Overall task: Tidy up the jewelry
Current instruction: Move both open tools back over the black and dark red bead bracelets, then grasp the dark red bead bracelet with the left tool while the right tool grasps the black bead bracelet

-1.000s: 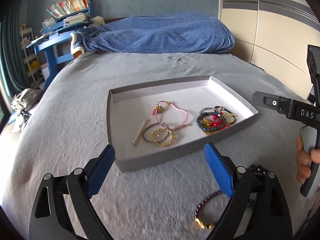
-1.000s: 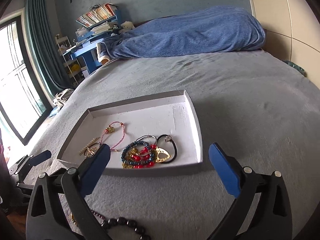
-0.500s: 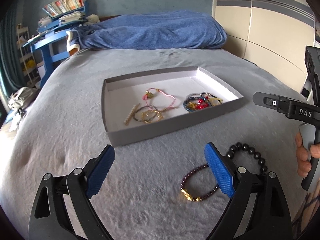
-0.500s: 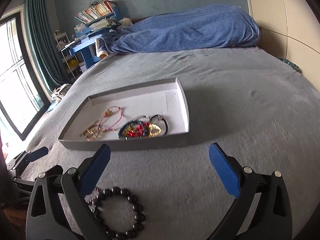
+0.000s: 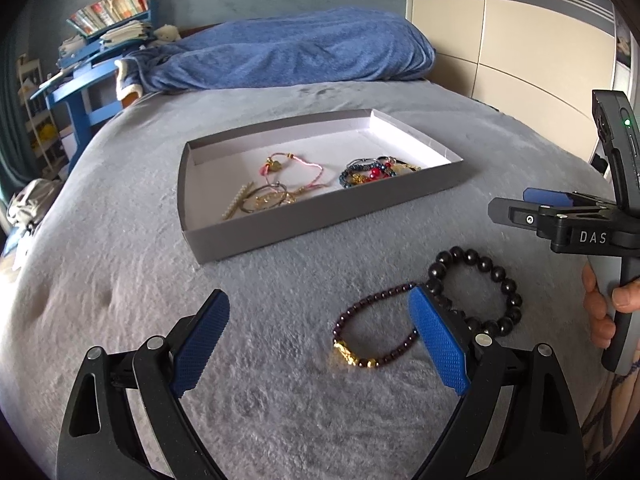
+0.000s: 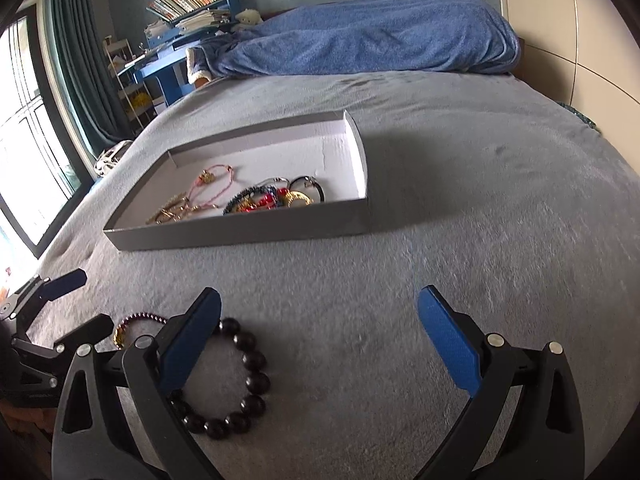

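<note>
A shallow grey tray (image 5: 320, 222) (image 6: 240, 232) lies on the grey bed and holds several bracelets (image 5: 280, 184) (image 6: 272, 198). A black bead bracelet (image 5: 502, 276) (image 6: 252, 364) and a thin dark red bead bracelet with a gold charm (image 5: 360, 308) (image 6: 138, 318) lie on the blanket in front of the tray. My left gripper (image 5: 320, 340) is open and empty, just left of both loose bracelets. My right gripper (image 6: 320, 344) is open and empty; its left finger overlaps the black bracelet. The right gripper also shows in the left wrist view (image 5: 560, 216).
A blue blanket heap (image 5: 288, 56) (image 6: 360, 36) lies at the head of the bed. A blue shelf with books (image 5: 104, 12) (image 6: 188, 4) stands at the back left. A wardrobe wall (image 5: 520, 40) runs along the right. A window (image 6: 24, 140) is at the left.
Both grippers have pulled back from the tray toward the near edge of the bed and dropped lower. The two loose bracelets have come fully into view.
</note>
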Tool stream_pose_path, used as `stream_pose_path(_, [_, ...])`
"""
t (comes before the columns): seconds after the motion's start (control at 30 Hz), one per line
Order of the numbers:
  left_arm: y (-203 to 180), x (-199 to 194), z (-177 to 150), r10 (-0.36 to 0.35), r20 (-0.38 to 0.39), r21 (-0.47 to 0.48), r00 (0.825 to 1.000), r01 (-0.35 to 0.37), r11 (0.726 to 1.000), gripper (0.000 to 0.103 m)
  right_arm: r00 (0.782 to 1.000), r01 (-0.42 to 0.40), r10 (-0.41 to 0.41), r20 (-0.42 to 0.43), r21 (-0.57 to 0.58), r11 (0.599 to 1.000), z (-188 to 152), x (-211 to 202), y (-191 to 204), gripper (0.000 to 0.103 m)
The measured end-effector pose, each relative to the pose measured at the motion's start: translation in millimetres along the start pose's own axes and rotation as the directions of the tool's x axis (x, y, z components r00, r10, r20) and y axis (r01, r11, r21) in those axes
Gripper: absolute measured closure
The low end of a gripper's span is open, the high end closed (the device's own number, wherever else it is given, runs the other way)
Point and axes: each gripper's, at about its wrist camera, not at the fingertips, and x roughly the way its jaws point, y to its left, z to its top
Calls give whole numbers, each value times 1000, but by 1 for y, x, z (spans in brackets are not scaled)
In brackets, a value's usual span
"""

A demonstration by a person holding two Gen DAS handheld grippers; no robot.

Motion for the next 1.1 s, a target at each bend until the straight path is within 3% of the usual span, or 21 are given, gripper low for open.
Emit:
stream_pose_path(0.67, [-13,15,-5,-18,-88,57,996,23,998,13,996,-27,25,-83,-27,999,-12,7,5,6])
stream_pose_path(0.73, [-13,16,-5,-19,-90,58,996,24,998,13,995,-33,28,-97,-42,999,-14,9,8,10])
stream_pose_path(0.9, [-10,19,-4,-18,-102,42,995,23,999,20,987,-51,38,-154,-84,995,-22,16,17,42])
stream_pose_path(1.1, [-7,24,-5,-24,-127,23,992,27,999,33,985,-63,41,-170,-130,990,-27,18,26,51])
